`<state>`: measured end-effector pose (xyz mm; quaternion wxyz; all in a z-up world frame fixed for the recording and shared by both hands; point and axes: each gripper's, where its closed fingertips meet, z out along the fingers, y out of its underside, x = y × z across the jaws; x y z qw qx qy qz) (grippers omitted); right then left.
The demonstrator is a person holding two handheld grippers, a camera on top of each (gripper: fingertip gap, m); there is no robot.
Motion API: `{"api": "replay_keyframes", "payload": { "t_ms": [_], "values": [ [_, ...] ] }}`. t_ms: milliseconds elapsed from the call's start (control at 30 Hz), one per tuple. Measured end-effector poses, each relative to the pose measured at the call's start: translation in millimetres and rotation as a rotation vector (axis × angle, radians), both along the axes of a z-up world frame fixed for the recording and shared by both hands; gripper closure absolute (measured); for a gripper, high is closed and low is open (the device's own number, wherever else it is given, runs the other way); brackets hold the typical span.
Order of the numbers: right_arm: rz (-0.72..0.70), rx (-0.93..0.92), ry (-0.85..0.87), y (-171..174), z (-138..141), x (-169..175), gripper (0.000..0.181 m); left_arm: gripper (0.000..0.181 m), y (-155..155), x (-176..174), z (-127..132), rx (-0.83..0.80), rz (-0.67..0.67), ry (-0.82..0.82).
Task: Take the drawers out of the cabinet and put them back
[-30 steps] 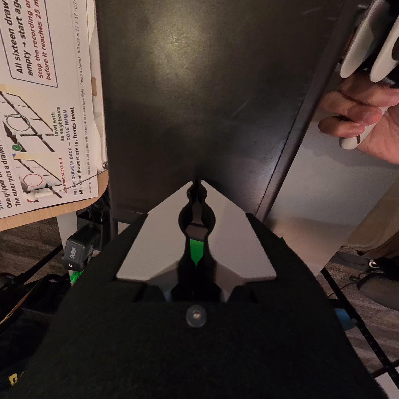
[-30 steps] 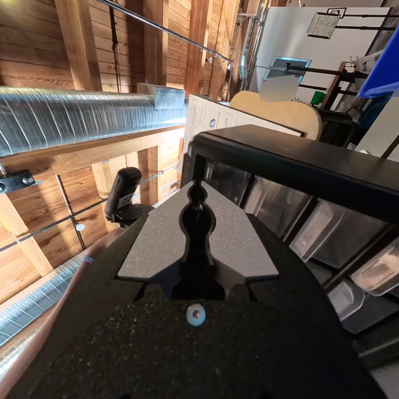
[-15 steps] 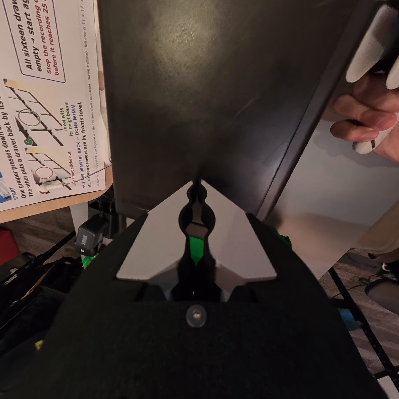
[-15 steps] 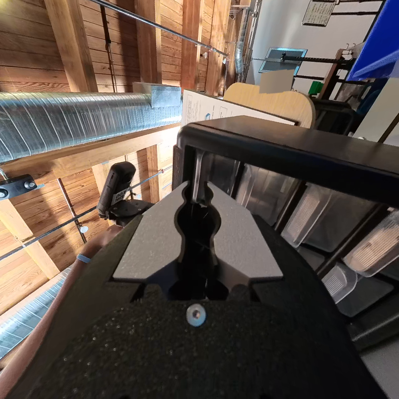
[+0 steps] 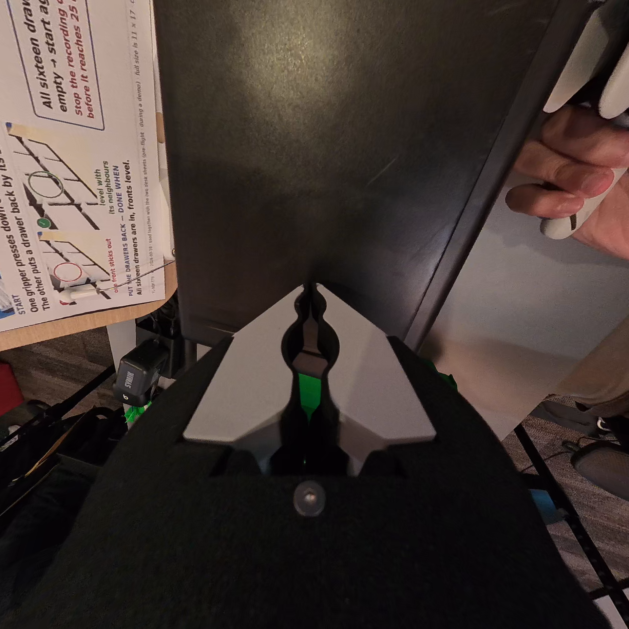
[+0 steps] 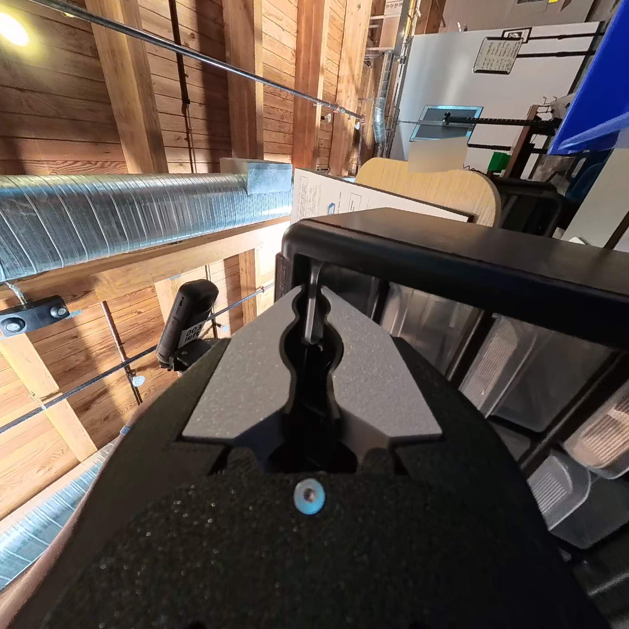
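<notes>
The black cabinet (image 5: 306, 136) fills the left wrist view. My left gripper (image 5: 309, 286) is shut and empty, its tips resting against the cabinet's flat dark panel. In the right wrist view the cabinet frame (image 6: 442, 245) shows its open front with several clear drawers (image 6: 531, 374) seated in their slots. My right gripper (image 6: 311, 292) is at the frame's near corner, shut on the thin clear handle tab (image 6: 312, 316) of the corner drawer. That drawer's body is hidden behind the fingers. A hand (image 5: 571, 180) holding the right gripper's pale grip shows at the left wrist view's right edge.
A printed sheet (image 5: 68, 170) lies on a wooden board left of the cabinet. A black adapter (image 5: 139, 377) and cables hang below it. The white tabletop (image 5: 527, 306) lies to the right. Wooden ceiling beams and a metal duct (image 6: 119, 211) lie beyond the right gripper.
The right gripper has moved in to the cabinet's corner, and a drawer's handle tab now sits between its fingers. The left gripper has stayed shut against the cabinet, with only a slight shift.
</notes>
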<state>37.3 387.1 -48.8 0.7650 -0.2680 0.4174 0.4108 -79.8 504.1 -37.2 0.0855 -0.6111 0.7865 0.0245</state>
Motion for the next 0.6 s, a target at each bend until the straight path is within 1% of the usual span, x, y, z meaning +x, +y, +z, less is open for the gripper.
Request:
{"api": "replay_keyframes", "payload": {
  "t_ms": [33,133,233,467,600],
  "values": [
    [0.007,0.0,-0.01,0,0,-1,0.178,0.181,0,0,0,-0.003,0.001,0.001],
    [0.03,-0.006,-0.022,-2,0,-3,0.179,0.181,0,0,0,-0.006,0.002,0.004],
    [0.019,-0.002,-0.036,-10,0,-7,0.179,0.181,0,0,0,-0.004,0.007,0.008],
    [0.025,0.033,-0.051,-44,1,-26,0.18,0.181,0,0,0,-0.011,0.034,0.005],
    [0.032,0.085,-0.059,-70,2,-36,0.181,0.181,0,0,0,-0.009,0.053,0.001]
  ]
}}
